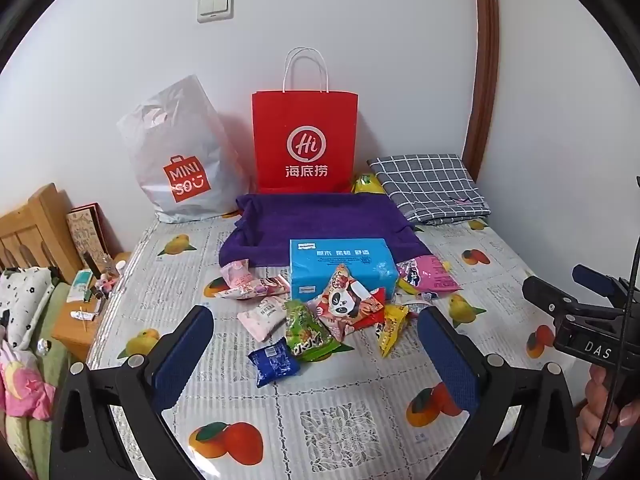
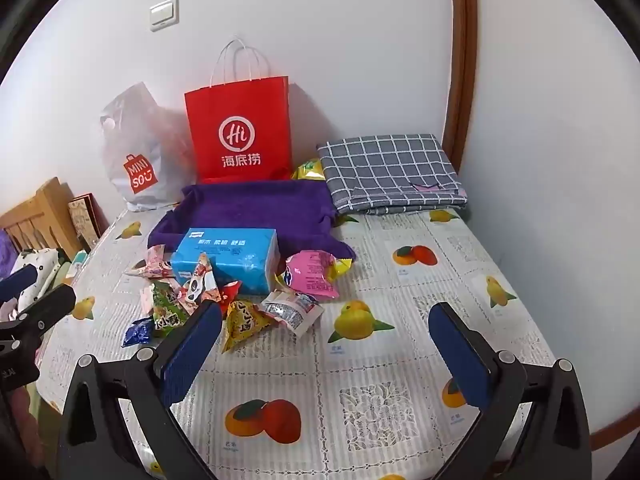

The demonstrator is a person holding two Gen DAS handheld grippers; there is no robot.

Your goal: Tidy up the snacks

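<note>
Several snack packets lie heaped on the fruit-print tablecloth [image 1: 340, 420] before a blue tissue pack [image 1: 344, 268]: a panda packet [image 1: 346, 304], a green one [image 1: 306, 332], a dark blue one [image 1: 274, 362], a yellow one [image 1: 390, 328], pink ones [image 1: 430, 276]. Behind them sits a purple cloth tray [image 1: 320, 220]. My left gripper [image 1: 316, 328] hovers open above the near side of the heap, nothing between its fingers. My right gripper [image 2: 328, 320] is open too, to the right of the heap; its left finger [image 2: 192, 344] overlaps the packets in view. The yellow packet [image 2: 244, 322] and a white-pink one [image 2: 294, 308] lie closest.
A red paper bag [image 1: 305, 140] and a white Miniso bag [image 1: 180, 160] stand against the wall. A folded checked cloth [image 1: 430, 186] lies at the back right. Left of the table are a wooden headboard [image 1: 32, 228] and a cluttered nightstand [image 1: 84, 308]. A hand [image 1: 604, 400] holds the right gripper's handle.
</note>
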